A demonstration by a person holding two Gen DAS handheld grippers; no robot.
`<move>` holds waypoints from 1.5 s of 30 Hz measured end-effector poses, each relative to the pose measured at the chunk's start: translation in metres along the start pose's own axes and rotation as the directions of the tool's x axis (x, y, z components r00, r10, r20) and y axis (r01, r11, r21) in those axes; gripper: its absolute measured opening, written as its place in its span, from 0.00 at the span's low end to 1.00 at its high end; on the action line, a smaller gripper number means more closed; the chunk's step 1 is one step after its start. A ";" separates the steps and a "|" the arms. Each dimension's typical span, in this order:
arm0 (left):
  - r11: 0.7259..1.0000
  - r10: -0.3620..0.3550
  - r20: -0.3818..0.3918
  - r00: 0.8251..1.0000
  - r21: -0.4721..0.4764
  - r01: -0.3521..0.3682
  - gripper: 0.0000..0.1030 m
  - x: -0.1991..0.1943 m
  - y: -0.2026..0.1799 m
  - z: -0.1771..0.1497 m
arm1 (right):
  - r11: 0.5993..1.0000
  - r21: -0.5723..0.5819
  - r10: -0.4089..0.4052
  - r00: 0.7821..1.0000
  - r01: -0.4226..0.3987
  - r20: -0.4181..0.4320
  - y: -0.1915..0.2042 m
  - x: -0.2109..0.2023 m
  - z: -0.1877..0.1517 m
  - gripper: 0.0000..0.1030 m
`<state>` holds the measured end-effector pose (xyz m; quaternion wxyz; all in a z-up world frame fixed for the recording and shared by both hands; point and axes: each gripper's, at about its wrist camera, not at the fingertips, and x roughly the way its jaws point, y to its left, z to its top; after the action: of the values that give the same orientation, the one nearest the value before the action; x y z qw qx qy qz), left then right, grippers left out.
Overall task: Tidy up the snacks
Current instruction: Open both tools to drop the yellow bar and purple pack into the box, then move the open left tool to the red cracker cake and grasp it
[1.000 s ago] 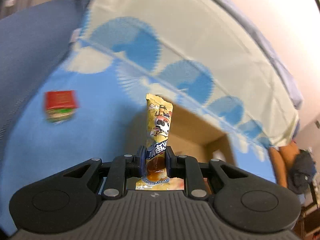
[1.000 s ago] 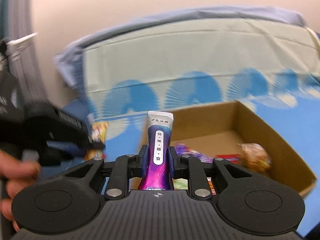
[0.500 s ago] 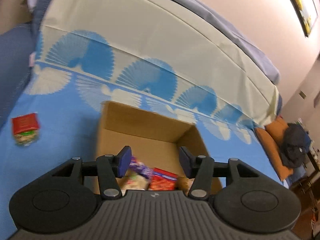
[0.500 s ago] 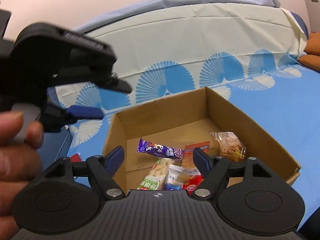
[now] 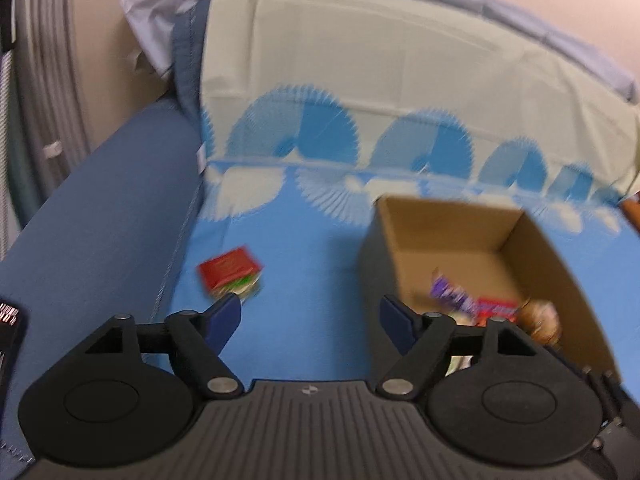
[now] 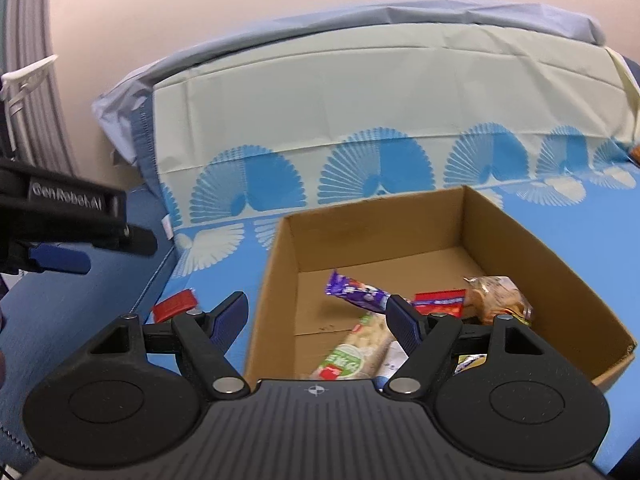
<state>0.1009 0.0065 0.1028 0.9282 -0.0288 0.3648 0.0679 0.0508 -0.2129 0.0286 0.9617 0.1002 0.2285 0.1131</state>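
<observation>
Now both the left gripper (image 5: 310,316) and the right gripper (image 6: 316,314) hang empty with fingers apart, most snacks lie in the cardboard box (image 6: 560,280), and the next move likely calls for reaching the red snack pack (image 5: 230,270) lying on the blue bedcover (image 5: 312,240) left of it.

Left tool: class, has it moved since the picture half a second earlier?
Yes. The left tool has swung leftward: the cardboard box, earlier centred between its open fingers, now sits to the right, and the red snack pack lies nearer its left finger.
</observation>
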 end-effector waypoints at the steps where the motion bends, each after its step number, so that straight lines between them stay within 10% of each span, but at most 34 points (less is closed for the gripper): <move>1: 1.000 0.013 -0.024 1.000 -0.006 -0.013 0.79 0.004 0.004 -0.002 | 1.000 -0.014 0.008 1.000 -0.008 0.002 0.004 -0.001 -0.001 0.75; 20: 0.998 0.049 -0.220 0.974 -0.030 -0.056 0.68 0.058 0.052 -0.035 | 0.976 -0.147 0.147 0.986 -0.158 -0.081 0.055 0.006 -0.022 0.65; 32: 0.989 -0.034 -0.163 0.986 -0.151 0.009 0.45 0.114 0.079 -0.013 | 0.962 -0.112 0.236 0.965 -0.249 -0.115 0.061 0.008 -0.017 0.45; 34: 0.990 -0.015 -0.150 0.989 -0.141 -0.007 0.48 0.135 0.079 0.001 | 0.960 -0.105 0.248 0.961 -0.261 -0.124 0.062 0.011 -0.017 0.45; 37: 0.986 0.020 -0.133 0.991 -0.159 -0.041 0.85 0.172 0.081 0.022 | 0.956 -0.094 0.264 0.956 -0.277 -0.131 0.063 0.014 -0.015 0.45; 45: 0.960 0.149 -0.278 0.949 -0.189 -0.206 0.96 0.273 0.079 0.039 | 0.949 -0.077 0.295 0.945 -0.307 -0.139 0.063 0.018 -0.011 0.45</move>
<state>0.3134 0.1174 -0.0544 0.8534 -0.1046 0.4755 0.1864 0.0509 -0.1467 0.0270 0.9205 0.0794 0.2651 0.2757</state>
